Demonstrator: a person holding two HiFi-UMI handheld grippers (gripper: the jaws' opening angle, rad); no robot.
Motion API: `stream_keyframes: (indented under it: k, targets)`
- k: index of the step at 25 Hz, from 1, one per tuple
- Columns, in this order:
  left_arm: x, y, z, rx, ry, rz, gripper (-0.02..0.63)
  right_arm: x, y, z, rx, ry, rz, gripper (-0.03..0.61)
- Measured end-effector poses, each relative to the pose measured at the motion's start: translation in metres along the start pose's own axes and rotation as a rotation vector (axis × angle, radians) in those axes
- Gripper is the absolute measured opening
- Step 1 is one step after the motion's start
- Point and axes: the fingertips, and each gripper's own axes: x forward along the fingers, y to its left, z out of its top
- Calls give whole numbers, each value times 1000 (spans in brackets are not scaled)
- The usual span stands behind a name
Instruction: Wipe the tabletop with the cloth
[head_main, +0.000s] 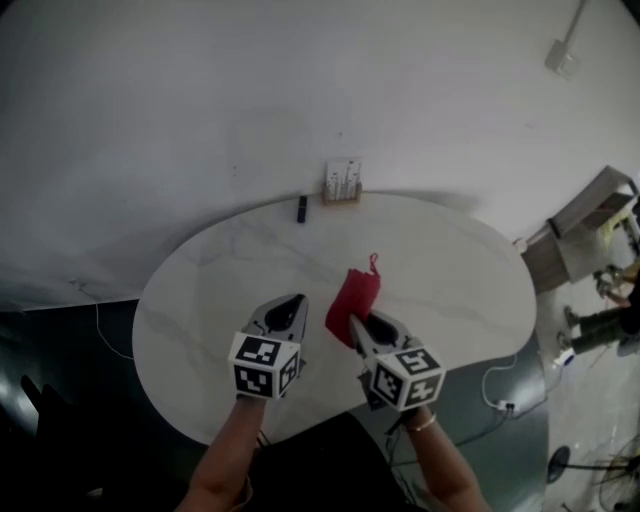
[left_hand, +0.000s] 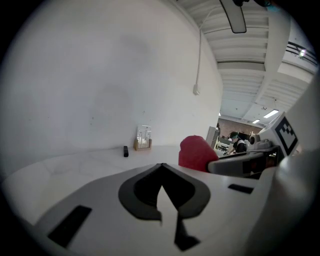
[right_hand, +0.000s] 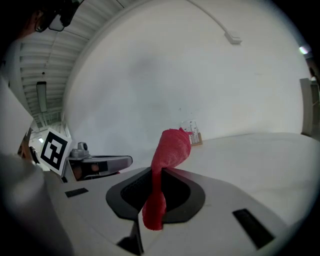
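Right gripper (right_hand: 159, 171) jaws clamp red cloth (right_hand: 172, 146); bulk beyond tips.

Shot against a plain white wall (head_main: 250, 90), crossed by a thin conduit ending in a small box (head_main: 562, 58). Floored in dark, glossy grey (head_main: 60, 345), with a white cable (head_main: 103, 335) trailing at left and a power strip (head_main: 505, 406) at right, below a light wooden shelf unit (head_main: 590, 210). Lit from a ribbed white ceiling (left_hand: 240, 70) by long strip lights (left_hand: 270, 114).
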Motion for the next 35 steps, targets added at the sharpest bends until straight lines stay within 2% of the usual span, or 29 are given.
stream_keyframes:
  k: [8, 16, 20, 24, 28, 35]
  targets:
    - [21, 38, -4, -46, 22, 59, 2, 71, 5, -12, -65, 138, 122, 48]
    - [26, 87, -9, -102, 29, 187, 2, 138, 30, -14, -115, 241, 282, 48]
    - [22, 103, -16, -126, 46, 245, 2, 165, 42, -23, -120, 302, 326, 48]
    - [23, 111, -22, -140, 62, 279, 2, 185, 41, -34, -132, 413, 302, 47]
    - [33, 111, -22, -151, 63, 281, 2, 194, 21, -41, -160, 497, 257, 46]
    - [60, 91, -19, -143, 77, 219, 2, 186, -32, -36, -136, 546, 146, 46]
